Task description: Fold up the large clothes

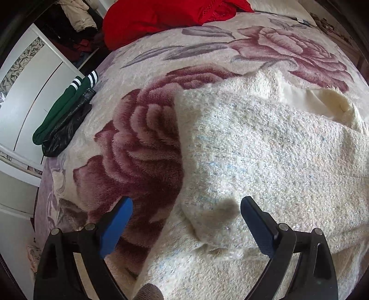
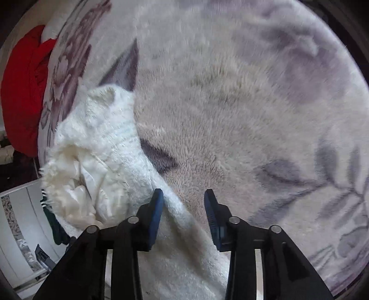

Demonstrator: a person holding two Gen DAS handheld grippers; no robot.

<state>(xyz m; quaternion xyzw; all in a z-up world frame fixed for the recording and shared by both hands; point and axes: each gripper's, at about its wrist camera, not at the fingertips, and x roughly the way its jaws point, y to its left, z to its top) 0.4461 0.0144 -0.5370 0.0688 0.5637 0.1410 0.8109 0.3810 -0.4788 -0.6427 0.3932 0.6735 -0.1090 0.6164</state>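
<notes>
A large cream knitted garment (image 1: 265, 147) lies partly folded on the rose-patterned bed blanket (image 1: 138, 138). Its folded left edge runs between my fingers in the left wrist view. My left gripper (image 1: 186, 221) is wide open and empty, hovering over the garment's near left corner. In the right wrist view the same garment (image 2: 103, 143) lies at the left, with its fluffy lining showing. My right gripper (image 2: 183, 207) is open, and the garment's right edge passes between its blue pads (image 2: 155, 214) without being pinched.
A red garment (image 1: 161, 16) is heaped at the far end of the bed and also shows in the right wrist view (image 2: 23, 92). A green and black garment (image 1: 62, 120) lies at the bed's left edge. A white wardrobe (image 1: 27, 97) stands left of the bed.
</notes>
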